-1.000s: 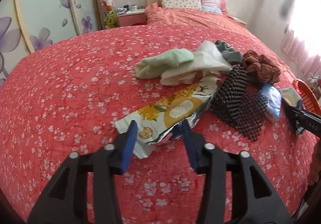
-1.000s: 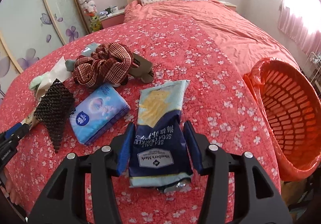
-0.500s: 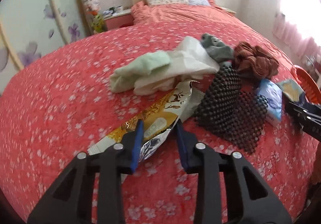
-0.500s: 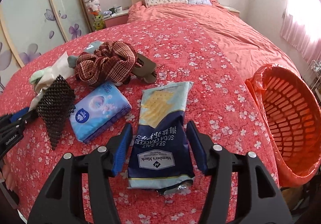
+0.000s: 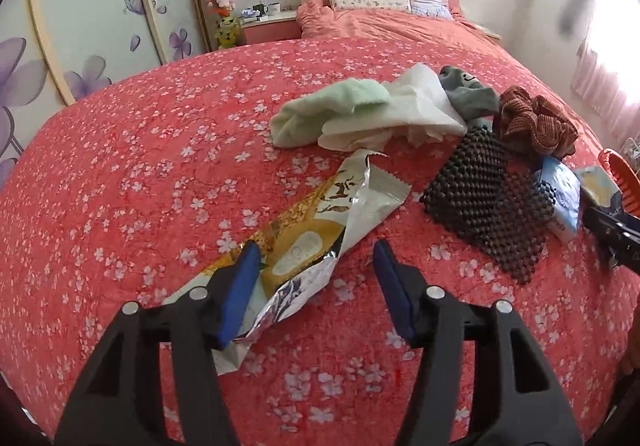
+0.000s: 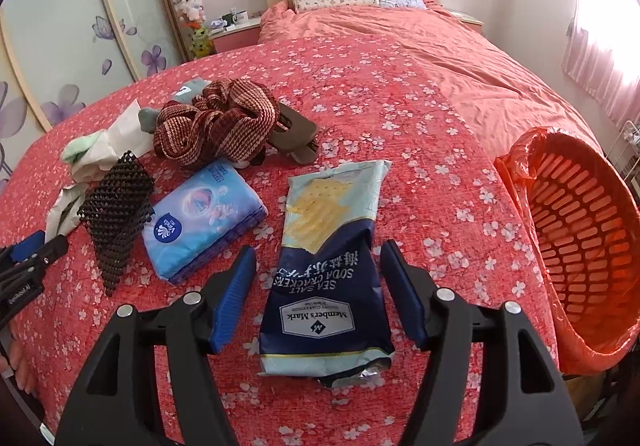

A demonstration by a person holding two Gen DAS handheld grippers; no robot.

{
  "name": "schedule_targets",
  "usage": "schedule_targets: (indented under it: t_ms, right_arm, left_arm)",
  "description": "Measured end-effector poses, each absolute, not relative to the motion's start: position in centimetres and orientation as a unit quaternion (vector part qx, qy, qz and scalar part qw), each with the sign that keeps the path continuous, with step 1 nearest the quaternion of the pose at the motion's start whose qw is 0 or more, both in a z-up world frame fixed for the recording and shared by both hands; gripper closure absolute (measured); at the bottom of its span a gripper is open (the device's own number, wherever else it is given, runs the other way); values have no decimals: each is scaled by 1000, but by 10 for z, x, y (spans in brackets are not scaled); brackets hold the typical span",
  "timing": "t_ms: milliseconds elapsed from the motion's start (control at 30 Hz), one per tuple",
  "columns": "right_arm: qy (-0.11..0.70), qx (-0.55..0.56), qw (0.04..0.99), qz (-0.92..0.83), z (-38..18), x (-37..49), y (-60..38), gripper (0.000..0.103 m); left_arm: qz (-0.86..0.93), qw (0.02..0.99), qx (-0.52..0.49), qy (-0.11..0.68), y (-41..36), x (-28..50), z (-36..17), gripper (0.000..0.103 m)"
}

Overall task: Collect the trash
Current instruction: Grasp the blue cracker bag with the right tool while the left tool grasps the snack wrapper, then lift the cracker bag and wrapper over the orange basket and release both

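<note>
bedroom, red floral bedspread (image 5: 120, 174) strewn with clutter. left gripper (image 5: 316, 286) has just been opening; jaws stand apart, gold snack wrapper (image 5: 320, 222) lying between them, left pad at its edge. right gripper (image 6: 318, 294) also just widening, straddling the sea salt cracker bag (image 6: 332, 266) without pinching. orange bin (image 6: 576, 246) sits at right. step judged: pre-grasp; next, lower and close on each wrapper.

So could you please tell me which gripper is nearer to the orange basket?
The right gripper. It straddles the cracker bag lying beside the orange basket; the left gripper is further away, past the black mesh, over the gold wrapper.
</note>
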State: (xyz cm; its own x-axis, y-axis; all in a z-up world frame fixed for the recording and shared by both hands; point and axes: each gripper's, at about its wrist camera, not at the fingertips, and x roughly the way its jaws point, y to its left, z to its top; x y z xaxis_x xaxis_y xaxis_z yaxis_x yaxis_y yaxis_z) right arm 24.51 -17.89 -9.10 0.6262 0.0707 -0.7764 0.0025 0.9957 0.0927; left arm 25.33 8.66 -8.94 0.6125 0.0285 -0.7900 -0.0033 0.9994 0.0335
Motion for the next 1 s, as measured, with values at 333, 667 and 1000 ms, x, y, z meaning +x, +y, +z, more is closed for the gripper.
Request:
schedule_targets:
  t_ms: [333, 667, 1000]
  right_arm:
    - [440, 22, 898, 2, -93, 245, -175, 23]
    - [429, 31, 903, -1, -89, 241, -186, 64]
    - [405, 64, 912, 14, -73, 229, -199, 76]
  left_arm:
    - [-4, 899, 18, 438, 94, 245, -85, 46]
    - [-16, 902, 26, 431, 87, 241, -86, 74]
    - [-34, 908, 1, 418, 89, 233, -71, 93]
